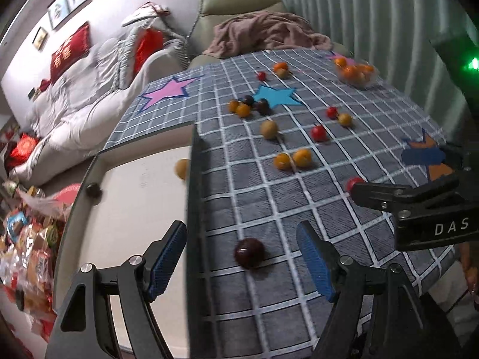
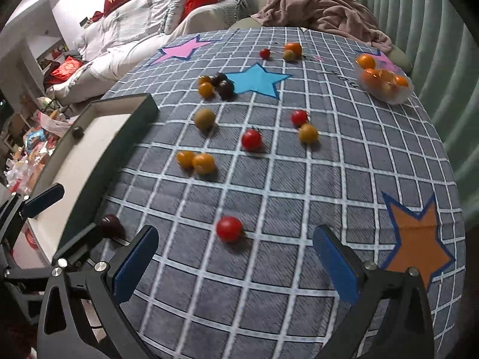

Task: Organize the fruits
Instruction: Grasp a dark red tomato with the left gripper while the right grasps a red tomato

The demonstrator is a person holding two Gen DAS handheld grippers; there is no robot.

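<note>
My left tongs (image 1: 242, 264) stand open and empty, and a dark plum-coloured fruit (image 1: 249, 252) lies on the checked cloth (image 1: 269, 203) right between the blue pads, untouched as far as I can see. My right tongs (image 2: 235, 264) are open and empty too, with a red tomato (image 2: 229, 228) just ahead at twelve o'clock, a little left of centre.

Outward from there, the white tray (image 1: 140, 194) sits at my left tongs' ten o'clock with one dark fruit (image 1: 93, 191) already in it. Yellow, red and brown fruits lie scattered over the table towards twelve, around the blue star (image 2: 257, 80). At one o'clock from the right tongs a clear bowl (image 2: 386, 85) holds orange fruits.

I judge the sorting to be well underway but far from done; both tongs are lining up for a pick. Next I'd lower the left tongs squarely over the dark fruit and close gently, since it is round and could roll off the pads.
</note>
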